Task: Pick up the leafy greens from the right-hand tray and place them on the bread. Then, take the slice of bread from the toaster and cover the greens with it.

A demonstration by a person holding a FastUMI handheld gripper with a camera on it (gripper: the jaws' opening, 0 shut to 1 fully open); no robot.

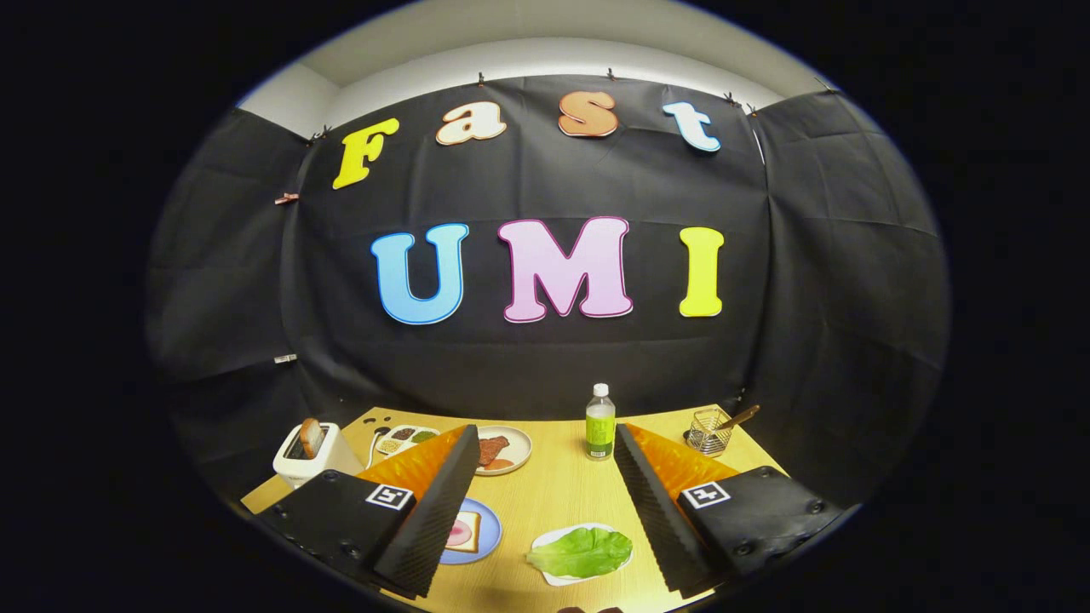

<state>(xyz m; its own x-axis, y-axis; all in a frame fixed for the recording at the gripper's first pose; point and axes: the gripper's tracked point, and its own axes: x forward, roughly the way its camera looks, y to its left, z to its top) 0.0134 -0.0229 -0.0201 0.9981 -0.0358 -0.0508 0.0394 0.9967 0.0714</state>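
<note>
Tabletop: task things spread across near half.
Toaster far left, beyond left finger, bread slice upright in slot.
Blue plate with bread just inside left finger.
Greens on white tray, between fingers, low and near, nearer right finger; long axis crosswise.
Hand-held gripper: fingers spread wide, nothing held, above tabletop.
Judgement: next move down, slightly forward.

Wood table carried a toaster with bread in its slot, a sectioned tray, a plate, a bottle, a wire basket, a blue plate and a white tray with greens. Gripper fingers spread wide, empty.
</note>
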